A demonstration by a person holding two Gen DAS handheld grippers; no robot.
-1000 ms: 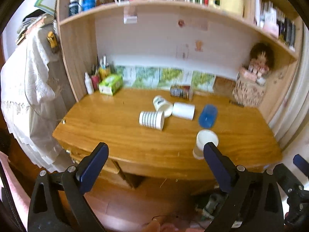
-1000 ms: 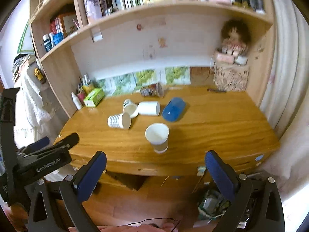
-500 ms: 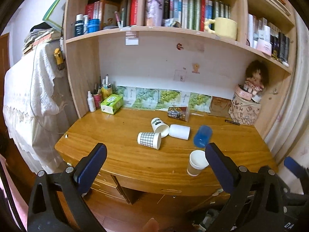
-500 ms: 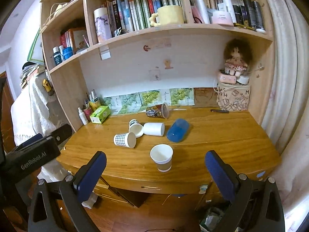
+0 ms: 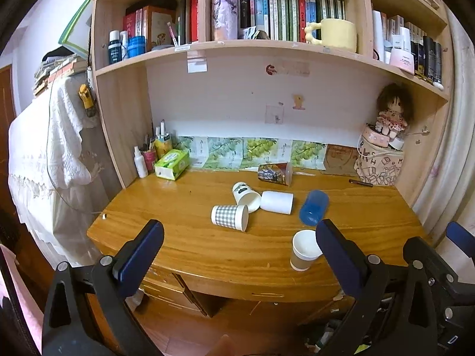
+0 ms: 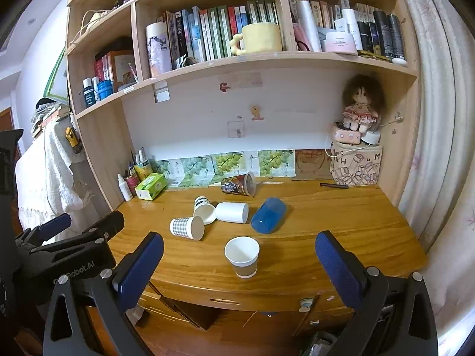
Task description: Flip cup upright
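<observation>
Cups on the wooden desk (image 6: 341, 225): one brown-banded paper cup (image 6: 242, 256) stands upright near the front edge (four others are seen lying tipped behind it). The left gripper (image 5: 237, 246) and right gripper (image 6: 237, 255) are held spread, empty, short of the desk.

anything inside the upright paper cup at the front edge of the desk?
The upright paper cup looks empty: white inner wall and bottom show in the right wrist view. In the left wrist view, the left tool's finger covers its right rim.

Wooden desk (image 6: 341, 225) w/ bookshelf (image 6: 267, 56) above, white back wall (image 6: 282, 101), curtain (image 6: 439, 136) right.
</observation>
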